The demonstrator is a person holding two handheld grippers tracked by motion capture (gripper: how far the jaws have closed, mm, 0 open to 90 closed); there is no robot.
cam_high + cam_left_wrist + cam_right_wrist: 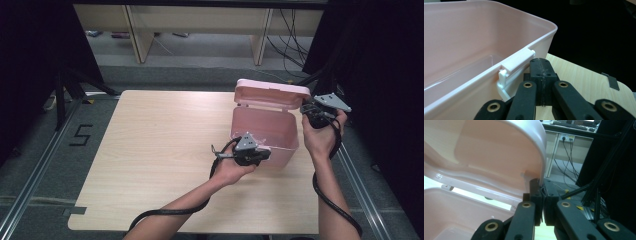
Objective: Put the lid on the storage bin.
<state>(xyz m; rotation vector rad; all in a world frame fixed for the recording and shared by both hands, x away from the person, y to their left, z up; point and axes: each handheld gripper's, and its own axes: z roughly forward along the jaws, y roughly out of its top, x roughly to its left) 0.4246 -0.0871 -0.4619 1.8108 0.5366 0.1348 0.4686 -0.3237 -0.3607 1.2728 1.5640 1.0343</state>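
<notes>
Pink box sits at table's far right, lid raised. My left gripper: jaws together, empty, just beside box's front latch. My right gripper: jaws pinched, seemingly on lid's edge; contact partly hidden, I can't confirm.

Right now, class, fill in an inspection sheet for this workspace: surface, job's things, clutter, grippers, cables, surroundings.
Surface: light wooden table, bare around the box.
Job's things: pink box, its lid raised and its inside empty as far as seen.
Clutter: nothing seen.
Grippers: left hand-held gripper shut, beside the box's front latch; right hand-held gripper shut at the lid's edge.
Cables: black cable trailing from the left hand-held gripper.
Surroundings: dark curtains, grey floor.
</notes>
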